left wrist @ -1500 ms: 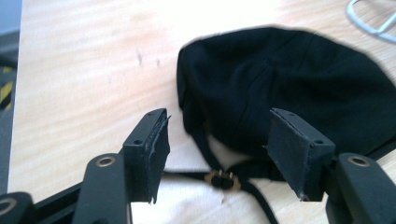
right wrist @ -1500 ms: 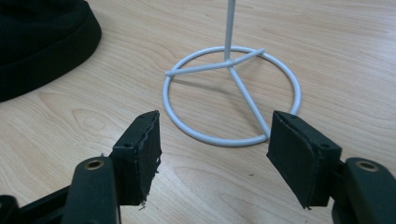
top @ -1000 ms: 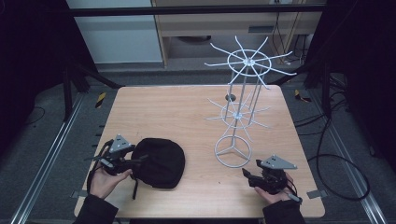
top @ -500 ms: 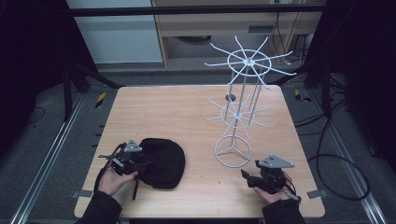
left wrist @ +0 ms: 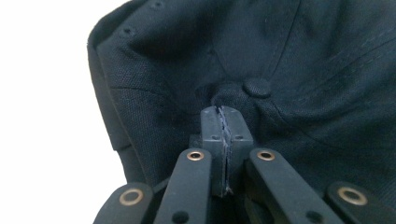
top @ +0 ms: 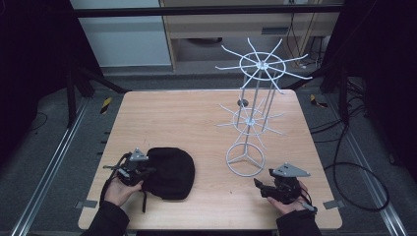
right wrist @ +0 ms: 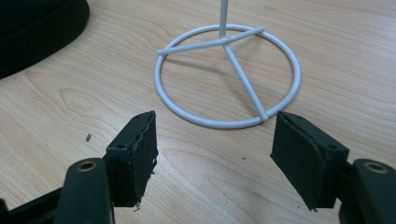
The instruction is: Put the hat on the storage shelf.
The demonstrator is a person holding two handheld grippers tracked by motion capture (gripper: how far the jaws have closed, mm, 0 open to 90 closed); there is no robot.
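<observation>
Left gripper [left wrist: 225, 116]: jaws have just been closing and now pinch a fold of the black cap [top: 169, 172] beside its top button [left wrist: 257, 87]; cap lies on the table [top: 187, 123] directly ahead of it. Right gripper [right wrist: 212, 140]: jaws wide apart, nothing between them, the white wire rack [top: 246, 160] base ring just ahead.

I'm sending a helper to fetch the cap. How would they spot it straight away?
On the wooden table, look at the near left corner, left of the white wire rack. The black cap lies there, pinched by the left tongs: the only soft, dark thing on the tabletop.
</observation>
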